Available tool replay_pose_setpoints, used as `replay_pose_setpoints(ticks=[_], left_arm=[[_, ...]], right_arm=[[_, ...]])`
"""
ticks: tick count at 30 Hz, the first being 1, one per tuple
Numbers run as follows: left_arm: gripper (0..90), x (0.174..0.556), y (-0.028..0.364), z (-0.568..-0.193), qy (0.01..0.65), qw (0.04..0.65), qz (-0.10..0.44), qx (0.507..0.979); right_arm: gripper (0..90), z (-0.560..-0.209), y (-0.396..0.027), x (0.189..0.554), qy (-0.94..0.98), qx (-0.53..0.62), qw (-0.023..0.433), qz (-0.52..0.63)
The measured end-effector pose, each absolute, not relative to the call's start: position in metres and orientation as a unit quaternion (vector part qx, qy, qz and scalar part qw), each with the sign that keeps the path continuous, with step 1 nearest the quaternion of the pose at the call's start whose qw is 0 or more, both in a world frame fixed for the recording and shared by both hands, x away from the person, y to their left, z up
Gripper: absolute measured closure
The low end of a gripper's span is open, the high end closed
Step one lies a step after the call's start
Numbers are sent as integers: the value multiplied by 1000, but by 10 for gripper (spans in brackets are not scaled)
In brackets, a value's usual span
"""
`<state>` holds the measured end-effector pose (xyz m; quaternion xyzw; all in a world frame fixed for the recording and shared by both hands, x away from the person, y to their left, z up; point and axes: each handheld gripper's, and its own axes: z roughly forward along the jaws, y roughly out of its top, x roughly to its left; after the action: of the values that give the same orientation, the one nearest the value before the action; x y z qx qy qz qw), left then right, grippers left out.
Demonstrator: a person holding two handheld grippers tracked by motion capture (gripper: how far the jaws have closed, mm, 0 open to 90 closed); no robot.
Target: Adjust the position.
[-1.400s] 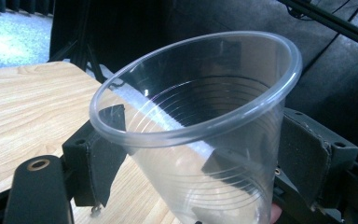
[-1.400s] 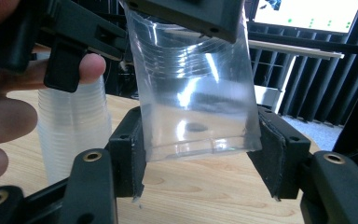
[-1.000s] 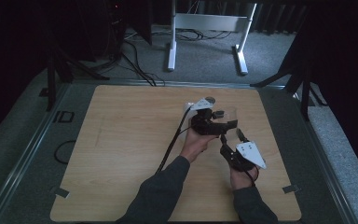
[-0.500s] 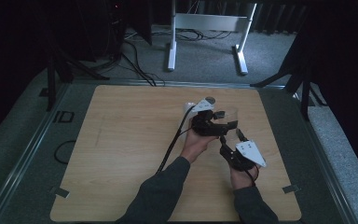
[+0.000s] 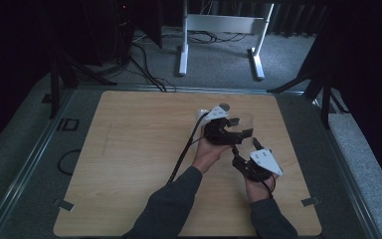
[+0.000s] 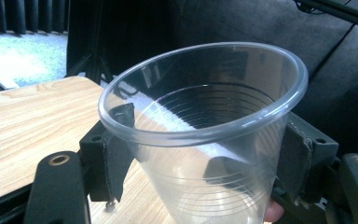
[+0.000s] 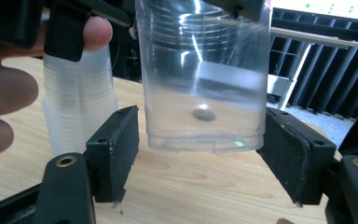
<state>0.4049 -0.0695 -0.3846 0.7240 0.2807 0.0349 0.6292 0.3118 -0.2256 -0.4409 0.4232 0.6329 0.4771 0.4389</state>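
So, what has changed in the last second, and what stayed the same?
The right gripper has just opened its jaws, and they now stand clear of the clear cup. The left gripper has closed onto it. Both hands and the stack of cups kept their places.

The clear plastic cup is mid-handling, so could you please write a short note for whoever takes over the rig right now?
Left gripper: shut on the clear plastic cup, pads on its sides below the rim, cup held off the wooden table.
Right gripper: jaws have just been opening and stand apart from the cup's base, which hangs between them untouched.
Stack of clear cups: upright on the table beside the held cup.
Done: one cup is apart from the stack and the right gripper has let go.
Left: probably set the cup down clear of the stack; where is your call.
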Motion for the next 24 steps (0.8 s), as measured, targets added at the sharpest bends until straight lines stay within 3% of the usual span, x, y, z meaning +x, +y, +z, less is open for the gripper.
replay_pose_setpoints(ticks=[17,24], left_arm=[[285,399,-77,-386,265,601,80,749],[286,395,-80,-386,253,588,105,761]], right_arm=[[277,-439,-229,315,659,425,410,465],[309,-435,-233,319,658,434,399,469]])
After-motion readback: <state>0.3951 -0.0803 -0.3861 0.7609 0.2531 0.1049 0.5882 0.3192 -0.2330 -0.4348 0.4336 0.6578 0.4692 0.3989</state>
